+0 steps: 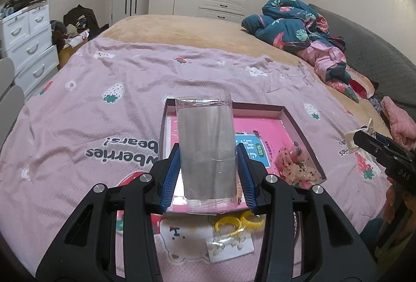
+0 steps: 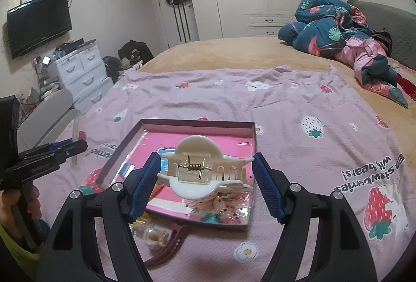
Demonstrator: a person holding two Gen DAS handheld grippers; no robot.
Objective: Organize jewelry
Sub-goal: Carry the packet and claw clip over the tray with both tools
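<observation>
The left tool point(image 1: 208, 172) grips our clear packet point(image 1: 206, 149) and the right tool point(image 2: 205, 178) clamps the white hair claw point(image 2: 200, 172), both above the pink tray point(image 2: 253, 141), ready, we think, for sorting into it.

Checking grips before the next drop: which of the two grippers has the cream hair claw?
The right gripper holds the cream hair claw; the left gripper is clamped on a clear plastic packet instead.

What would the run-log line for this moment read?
left gripper: shut on clear sleeve with grey card | right gripper: shut on cream hair claw | both above pink tray | bracelets outside tray
</observation>
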